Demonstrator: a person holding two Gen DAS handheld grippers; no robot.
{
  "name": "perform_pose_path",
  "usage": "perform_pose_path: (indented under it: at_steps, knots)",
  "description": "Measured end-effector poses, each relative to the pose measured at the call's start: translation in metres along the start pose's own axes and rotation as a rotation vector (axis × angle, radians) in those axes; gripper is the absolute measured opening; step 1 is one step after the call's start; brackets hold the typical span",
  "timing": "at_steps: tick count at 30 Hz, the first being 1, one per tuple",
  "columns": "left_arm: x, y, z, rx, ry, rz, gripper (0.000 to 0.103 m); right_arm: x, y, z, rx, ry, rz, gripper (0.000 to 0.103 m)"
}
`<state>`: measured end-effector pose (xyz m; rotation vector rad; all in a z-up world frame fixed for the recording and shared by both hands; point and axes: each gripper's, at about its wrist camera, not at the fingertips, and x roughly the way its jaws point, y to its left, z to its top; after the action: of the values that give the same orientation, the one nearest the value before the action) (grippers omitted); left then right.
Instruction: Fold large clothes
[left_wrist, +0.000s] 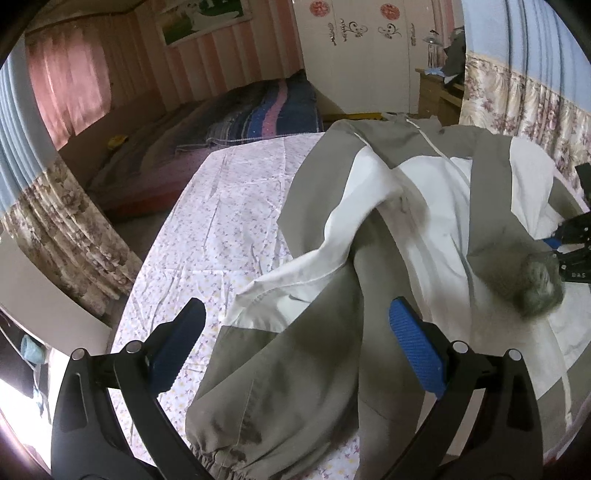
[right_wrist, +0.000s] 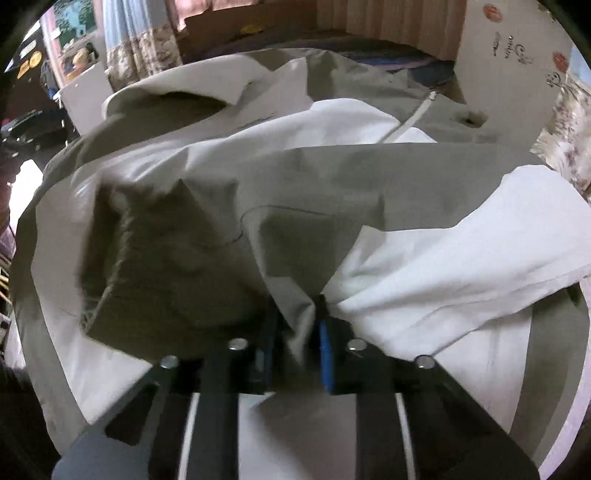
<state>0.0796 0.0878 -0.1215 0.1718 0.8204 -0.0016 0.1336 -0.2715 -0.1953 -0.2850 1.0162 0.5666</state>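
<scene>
A large grey and white jacket (left_wrist: 413, 206) lies spread on a floral sheet. Its near sleeve (left_wrist: 295, 369), with an elastic cuff, runs between the fingers of my left gripper (left_wrist: 295, 332), which is open and holds nothing. My right gripper (left_wrist: 557, 247) shows at the right edge beside a grey fur trim (left_wrist: 539, 291). In the right wrist view the right gripper (right_wrist: 297, 325) is shut on a bunched fold of the jacket (right_wrist: 332, 177), where grey and white fabric meet.
The floral sheet (left_wrist: 221, 229) covers the work surface left of the jacket. A bed with a striped blanket (left_wrist: 266, 110) lies beyond. A white wardrobe (left_wrist: 362, 59) and a wooden desk (left_wrist: 439, 92) stand at the back. Flowered curtains (left_wrist: 517, 103) hang on the right.
</scene>
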Motion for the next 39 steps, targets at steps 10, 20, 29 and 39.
perform_pose_path:
  at_steps: [10, 20, 29, 39]
  knots:
    - [-0.002, -0.004, 0.040, 0.071, -0.093, 0.009, 0.099, -0.051, -0.031, 0.047, 0.227, -0.279, 0.042, 0.006]
    - [0.014, 0.012, 0.121, 0.041, -0.150, 0.020, 0.099, -0.140, -0.072, 0.119, 0.490, -0.695, -0.140, 0.006]
    - [0.045, 0.012, 0.136, 0.008, -0.099, 0.017, 0.099, -0.014, -0.043, 0.162, 0.408, -0.309, -0.049, 0.057]
    - [0.075, -0.034, 0.142, 0.061, -0.041, -0.049, 0.099, -0.049, -0.084, 0.130, 0.217, -0.314, -0.399, 0.075]
